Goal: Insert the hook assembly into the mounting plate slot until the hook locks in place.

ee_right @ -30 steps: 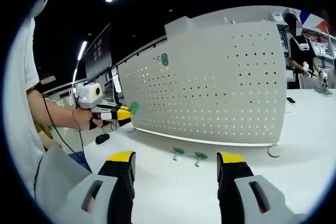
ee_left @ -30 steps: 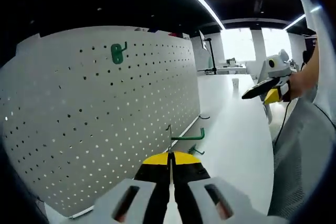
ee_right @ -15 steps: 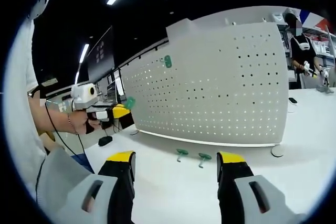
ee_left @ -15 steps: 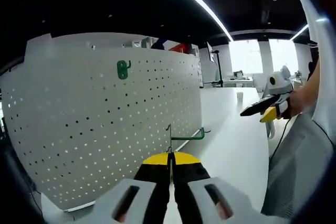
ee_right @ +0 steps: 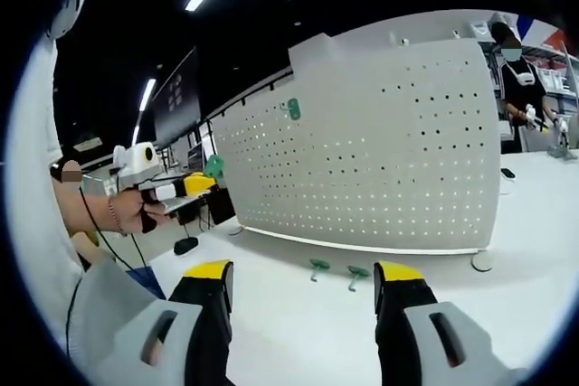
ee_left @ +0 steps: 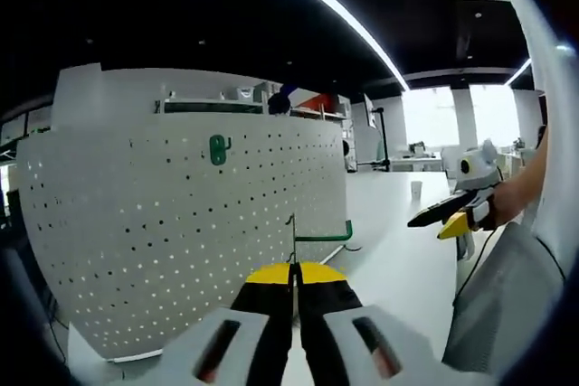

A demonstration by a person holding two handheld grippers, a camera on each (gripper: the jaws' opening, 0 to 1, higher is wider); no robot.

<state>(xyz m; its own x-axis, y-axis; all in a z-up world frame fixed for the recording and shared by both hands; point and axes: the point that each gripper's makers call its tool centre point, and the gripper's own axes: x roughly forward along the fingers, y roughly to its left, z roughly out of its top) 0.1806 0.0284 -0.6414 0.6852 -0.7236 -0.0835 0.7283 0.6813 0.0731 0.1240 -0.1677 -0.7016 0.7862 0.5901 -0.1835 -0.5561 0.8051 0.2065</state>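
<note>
The left hand-held gripper [ee_left: 295, 279] has its jaws pressed together on a green hook [ee_left: 318, 234], pinching it low on its thin wire stem so that the green arm juts out sideways above the yellow tips. It holds the hook in the air in front of the white perforated mounting plate [ee_left: 181, 232], near the panel but not touching it. One green hook [ee_left: 217, 148] already hangs high on that plate.

The right hand-held gripper [ee_right: 303, 288] has its jaws spread wide with nothing between them, hovering over the white worktop [ee_right: 298, 332]. Two spare green hooks [ee_right: 319, 267] lie on the worktop just in front of the plate's lower edge.

The main risk appears to be the grip itself. The stem is thin and caught only at the tips, so the hook could pivot or slip when its prongs meet the plate, and the prongs would then miss the holes. The holes are small and closely spaced, so a slight tilt of the hand could seat only one prong, leaving the hook hanging loose rather than locked. Pushing hard on the free-standing plate might also tip or shift it, since the right hand-held gripper is not bracing it.
</note>
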